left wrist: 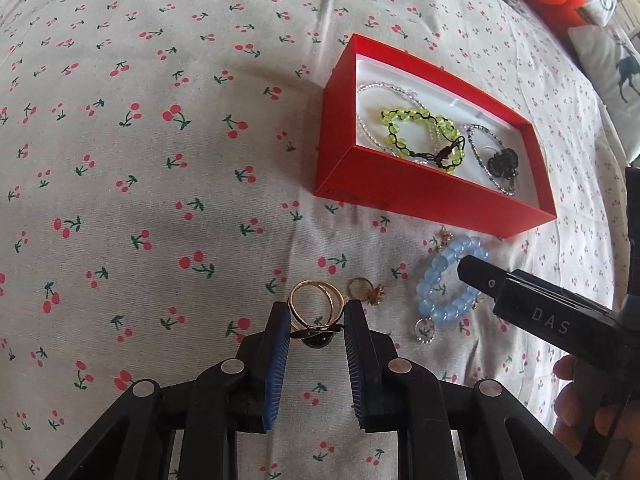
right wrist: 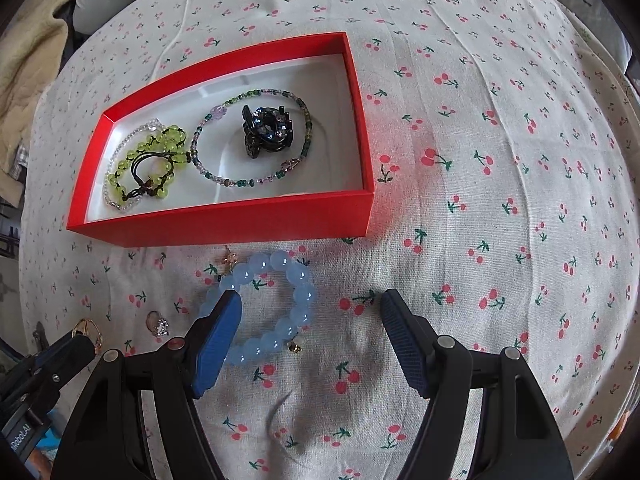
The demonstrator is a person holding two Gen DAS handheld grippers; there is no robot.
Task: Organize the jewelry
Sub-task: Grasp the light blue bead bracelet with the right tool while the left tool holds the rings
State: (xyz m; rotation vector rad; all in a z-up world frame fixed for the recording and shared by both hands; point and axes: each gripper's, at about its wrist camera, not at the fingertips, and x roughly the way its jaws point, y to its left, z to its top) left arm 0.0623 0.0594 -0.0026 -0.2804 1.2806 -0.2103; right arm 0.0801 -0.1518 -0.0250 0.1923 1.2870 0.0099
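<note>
Left gripper (left wrist: 317, 322) pinches the gold ring (left wrist: 315, 309) above the cherry-print sheet — next, carry it into the red box (left wrist: 424, 196). Right gripper (right wrist: 310, 316), fingers spread, straddles the blue bead bracelet (right wrist: 266, 308) — closing comes next.

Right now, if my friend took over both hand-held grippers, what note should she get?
Left hand-held gripper: shut on the gold ring, which has a green stone.
Right hand-held gripper: open, over the blue bead bracelet, not gripping it.
Done: in the red box lie the green bead bracelet, a clear bead strand, the mixed bead necklace and the dark hair clip.
Left: box the gold ring, the blue bracelet, the small flower ring and the tiny earrings on the cherry-print cloth.
</note>
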